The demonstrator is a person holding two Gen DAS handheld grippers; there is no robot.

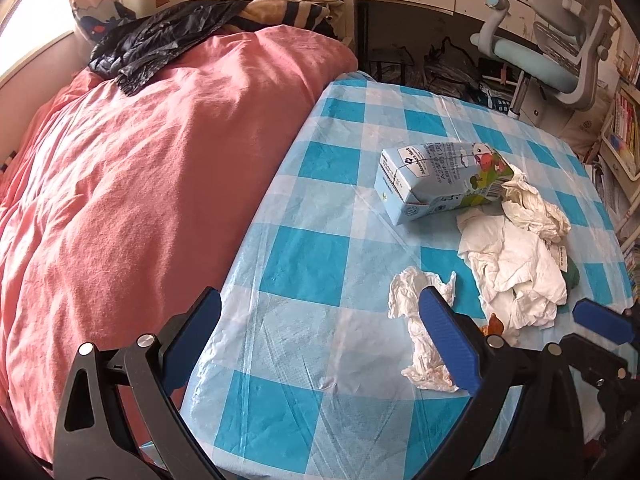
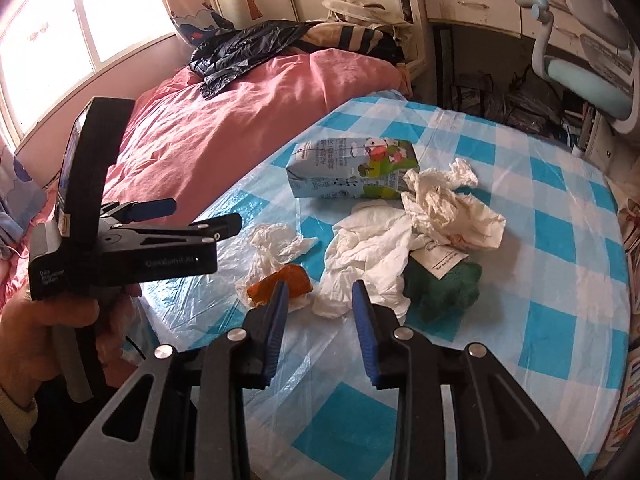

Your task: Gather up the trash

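Observation:
Trash lies on the blue-checked table (image 1: pixel 304 264): a milk carton (image 1: pixel 440 178) on its side, crumpled white tissues (image 1: pixel 516 268), a small twisted tissue (image 1: pixel 416 320), an orange peel (image 2: pixel 280 284) and a green cloth (image 2: pixel 444 288). My left gripper (image 1: pixel 320 320) is open and empty above the table's left edge; its right finger (image 1: pixel 448 340) overlaps the twisted tissue. My right gripper (image 2: pixel 320 312) is open and empty, its fingers just in front of the peel and the white tissue (image 2: pixel 360 264). The carton (image 2: pixel 352 168) lies beyond. The left gripper (image 2: pixel 192 216) shows at the left of the right wrist view.
A pink duvet (image 1: pixel 140 180) covers the bed left of the table, with a black plastic bag (image 1: pixel 160 46) on its far end. A grey and teal desk chair (image 1: pixel 560 52) and a bookshelf (image 1: pixel 624 136) stand beyond the table at right.

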